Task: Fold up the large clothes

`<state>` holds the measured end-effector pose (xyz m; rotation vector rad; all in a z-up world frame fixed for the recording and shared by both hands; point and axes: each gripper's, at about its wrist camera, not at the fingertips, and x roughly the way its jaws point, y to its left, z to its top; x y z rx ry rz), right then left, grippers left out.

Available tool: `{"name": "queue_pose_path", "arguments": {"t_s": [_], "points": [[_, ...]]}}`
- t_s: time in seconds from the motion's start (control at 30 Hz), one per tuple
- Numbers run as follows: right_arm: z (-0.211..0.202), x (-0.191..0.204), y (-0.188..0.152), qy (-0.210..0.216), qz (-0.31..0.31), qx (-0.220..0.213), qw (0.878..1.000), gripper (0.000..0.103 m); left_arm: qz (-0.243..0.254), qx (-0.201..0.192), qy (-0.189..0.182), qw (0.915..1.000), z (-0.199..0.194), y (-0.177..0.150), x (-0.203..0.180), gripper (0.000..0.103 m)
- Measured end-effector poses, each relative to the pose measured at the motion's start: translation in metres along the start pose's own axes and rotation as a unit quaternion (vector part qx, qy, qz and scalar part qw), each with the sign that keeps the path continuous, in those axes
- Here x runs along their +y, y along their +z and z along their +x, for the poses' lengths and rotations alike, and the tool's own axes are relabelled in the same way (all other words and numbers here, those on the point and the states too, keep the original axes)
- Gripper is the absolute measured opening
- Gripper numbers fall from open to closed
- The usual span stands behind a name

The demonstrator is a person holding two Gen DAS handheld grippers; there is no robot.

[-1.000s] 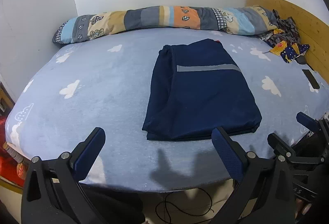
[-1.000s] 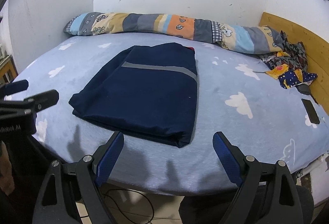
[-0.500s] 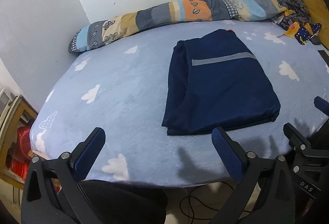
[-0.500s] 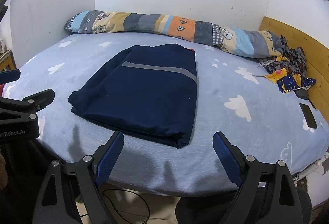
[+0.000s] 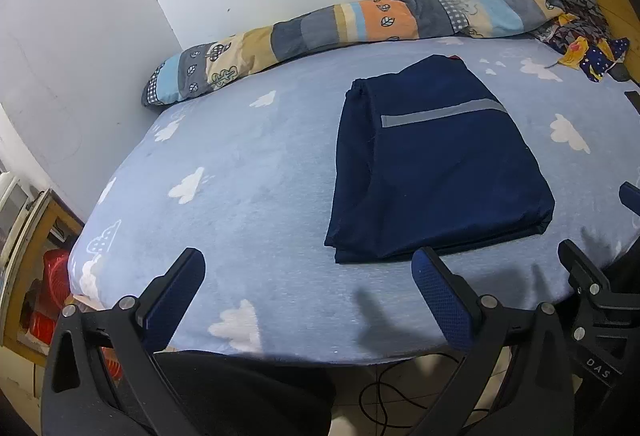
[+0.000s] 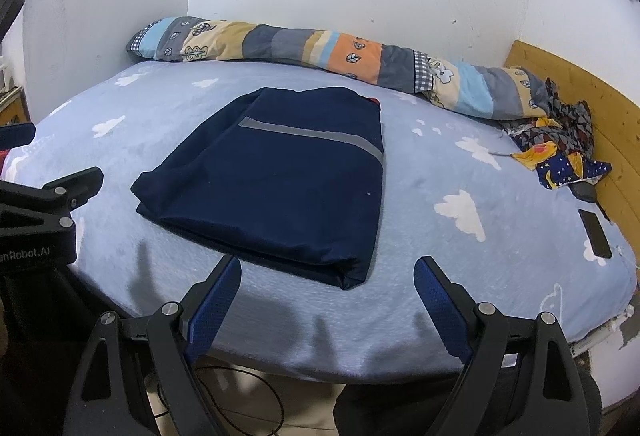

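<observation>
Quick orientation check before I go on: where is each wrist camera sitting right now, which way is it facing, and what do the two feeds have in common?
Left wrist: at the bed's near edge, left of the folded navy garment, angled down across the cloud-print sheet; shows the left gripper, jaws open, with the right gripper at the right edge.
Right wrist: same edge, further right, facing the garment; shows the right gripper's open jaws, the left gripper at the left edge.
Shared: garment, sheet, patchwork bolster, wooden headboard.

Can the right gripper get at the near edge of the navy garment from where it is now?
Probably yes: the right gripper is open and empty, and only bare sheet lies between it and the garment.
</observation>
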<state>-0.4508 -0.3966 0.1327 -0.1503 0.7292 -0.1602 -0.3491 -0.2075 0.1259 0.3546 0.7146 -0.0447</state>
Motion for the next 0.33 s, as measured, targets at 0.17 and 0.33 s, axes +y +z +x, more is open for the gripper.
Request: {"name": "queue_pose_path", "arguments": {"t_s": [0.17,0.33], "points": [[0.0006,-0.0003,-0.0006,-0.001,-0.003,0.000,1.000,0.090,0.004,0.002,0.005,1.0000,0.0007,-0.0001,-0.0004,0.103],[0.0001,0.0001,-0.0005,-0.003,-0.002,-0.001,1.000,0.090,0.004,0.004,0.019,0.9998,0.0016,-0.0012,0.0009,0.103]]}}
